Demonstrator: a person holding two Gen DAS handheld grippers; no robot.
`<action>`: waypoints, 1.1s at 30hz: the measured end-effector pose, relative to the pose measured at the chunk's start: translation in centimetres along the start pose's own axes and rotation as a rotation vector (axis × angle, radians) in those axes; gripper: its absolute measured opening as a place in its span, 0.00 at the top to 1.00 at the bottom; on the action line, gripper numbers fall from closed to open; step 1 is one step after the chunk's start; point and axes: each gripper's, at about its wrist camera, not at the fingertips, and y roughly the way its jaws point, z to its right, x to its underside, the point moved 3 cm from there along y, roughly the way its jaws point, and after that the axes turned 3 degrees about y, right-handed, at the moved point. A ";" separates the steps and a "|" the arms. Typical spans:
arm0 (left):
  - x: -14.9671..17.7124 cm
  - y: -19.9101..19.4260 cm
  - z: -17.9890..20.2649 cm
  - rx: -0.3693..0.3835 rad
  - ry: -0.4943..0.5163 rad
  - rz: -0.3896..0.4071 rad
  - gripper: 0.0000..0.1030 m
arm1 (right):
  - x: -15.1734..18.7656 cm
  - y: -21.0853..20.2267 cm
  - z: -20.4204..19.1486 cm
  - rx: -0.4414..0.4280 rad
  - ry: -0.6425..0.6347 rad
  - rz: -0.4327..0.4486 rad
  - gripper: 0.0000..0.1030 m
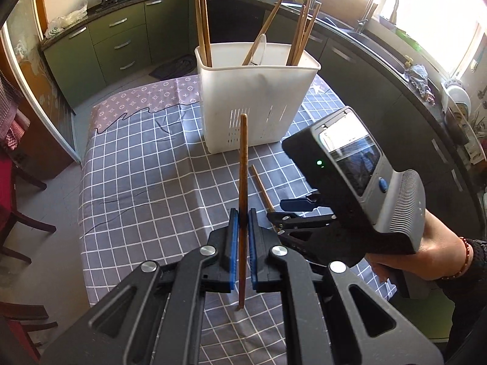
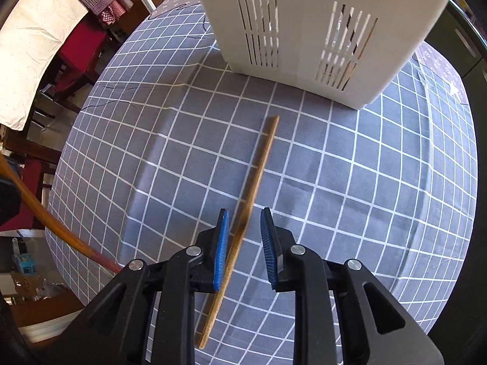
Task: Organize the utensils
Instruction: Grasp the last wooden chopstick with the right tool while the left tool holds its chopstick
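A white plastic utensil holder [image 1: 255, 97] stands on the checked tablecloth and holds several wooden chopsticks and a white spoon. My left gripper [image 1: 243, 213] is shut on a wooden chopstick [image 1: 243, 164] and holds it upright above the table, in front of the holder. My right gripper [image 2: 243, 216] is open, its pads on either side of a second wooden chopstick [image 2: 255, 176] that lies flat on the cloth. The holder [image 2: 319, 24] stands just beyond that chopstick. The held chopstick [image 2: 45, 216] also shows at the left edge of the right wrist view.
The table's grey checked cloth [image 1: 146, 176] reaches its edges left and front. Dark wooden chairs [image 1: 18, 213] stand at the left. Green kitchen cabinets [image 1: 121, 36] and a counter with a sink [image 1: 374, 9] run behind and to the right.
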 end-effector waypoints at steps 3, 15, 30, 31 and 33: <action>0.0 -0.2 0.1 0.003 0.011 0.010 0.94 | -0.4 0.6 -0.5 0.036 -0.003 -0.020 0.78; 0.5 -0.6 -0.2 0.011 0.013 0.016 0.94 | -0.1 0.5 -1.0 0.079 -0.034 0.006 0.93; 0.6 -1.0 -0.2 0.008 0.020 0.023 0.94 | 5.3 -12.3 1.7 -0.028 -0.039 0.318 0.93; 0.6 -1.1 -0.1 0.010 0.021 0.028 0.94 | 5.8 -12.9 1.7 -0.030 -0.041 0.334 0.93; 0.6 -1.4 0.0 0.015 0.024 0.037 0.94 | 7.0 -14.0 2.0 -0.037 -0.040 0.365 0.93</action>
